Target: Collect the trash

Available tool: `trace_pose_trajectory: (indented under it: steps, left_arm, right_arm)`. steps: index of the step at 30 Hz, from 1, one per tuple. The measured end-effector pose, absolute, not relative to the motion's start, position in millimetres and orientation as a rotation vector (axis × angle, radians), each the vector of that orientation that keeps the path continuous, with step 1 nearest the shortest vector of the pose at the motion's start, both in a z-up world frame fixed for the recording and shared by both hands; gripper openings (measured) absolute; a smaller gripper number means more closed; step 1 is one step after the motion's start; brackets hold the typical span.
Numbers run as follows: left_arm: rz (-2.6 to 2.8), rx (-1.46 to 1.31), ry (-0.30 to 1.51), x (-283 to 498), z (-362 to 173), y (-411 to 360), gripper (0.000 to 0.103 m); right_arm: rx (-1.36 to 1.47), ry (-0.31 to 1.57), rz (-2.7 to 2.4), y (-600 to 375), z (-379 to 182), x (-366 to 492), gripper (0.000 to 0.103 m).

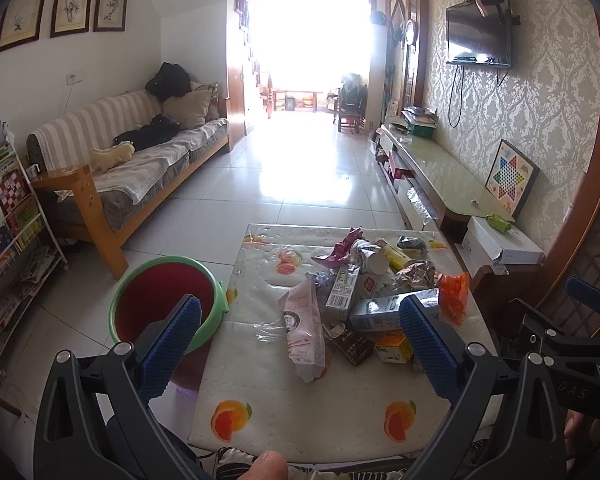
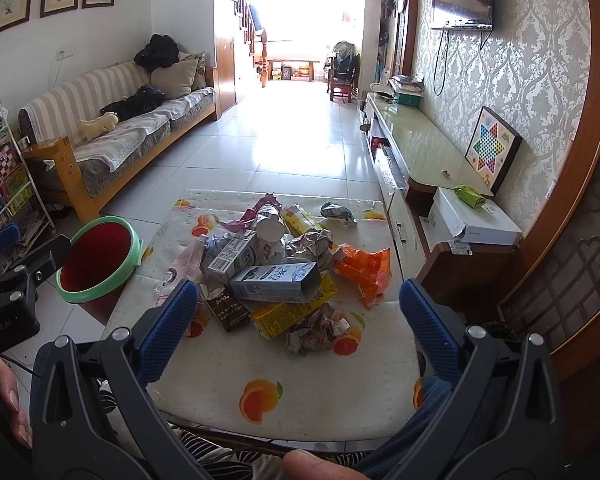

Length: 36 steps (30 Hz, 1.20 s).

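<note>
trash pile (image 2: 284, 264) heaped mid-table (image 2: 340, 396), red bin (image 2: 96, 258) on the floor at its left edge | likely light, crushable cartons and slippery wrappers; grey carton (image 2: 276, 282) on top offers flat sides to pinch | left tongs (image 1: 300, 328) spread wide, empty, touching nothing | right tongs (image 2: 298, 312) spread wide, empty, above the table
</note>
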<state>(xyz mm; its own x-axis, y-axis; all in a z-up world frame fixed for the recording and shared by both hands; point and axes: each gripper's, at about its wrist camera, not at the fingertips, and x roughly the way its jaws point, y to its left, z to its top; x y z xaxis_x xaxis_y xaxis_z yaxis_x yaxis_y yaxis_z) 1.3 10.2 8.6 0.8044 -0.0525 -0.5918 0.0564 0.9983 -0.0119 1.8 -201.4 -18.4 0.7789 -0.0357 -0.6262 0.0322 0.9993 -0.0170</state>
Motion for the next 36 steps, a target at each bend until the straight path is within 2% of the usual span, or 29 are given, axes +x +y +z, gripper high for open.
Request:
trace_pose_trajectory:
  steps: [12, 28, 36]
  left_arm:
    - [-0.085, 0.001, 0.624, -4, 8, 9, 0.095]
    - [-0.084, 0.011, 0.615, -3, 11, 7, 0.095]
    - [-0.089, -0.005, 0.633, -1, 8, 11, 0.095]
  right_arm:
    - [0.088, 0.665, 0.040, -207, -13, 3, 0.100]
    - [-0.056, 0.607, -0.001, -189, -16, -1, 0.100]
    - [-0.019, 0.628, -0.035, -200, -19, 4, 0.100]
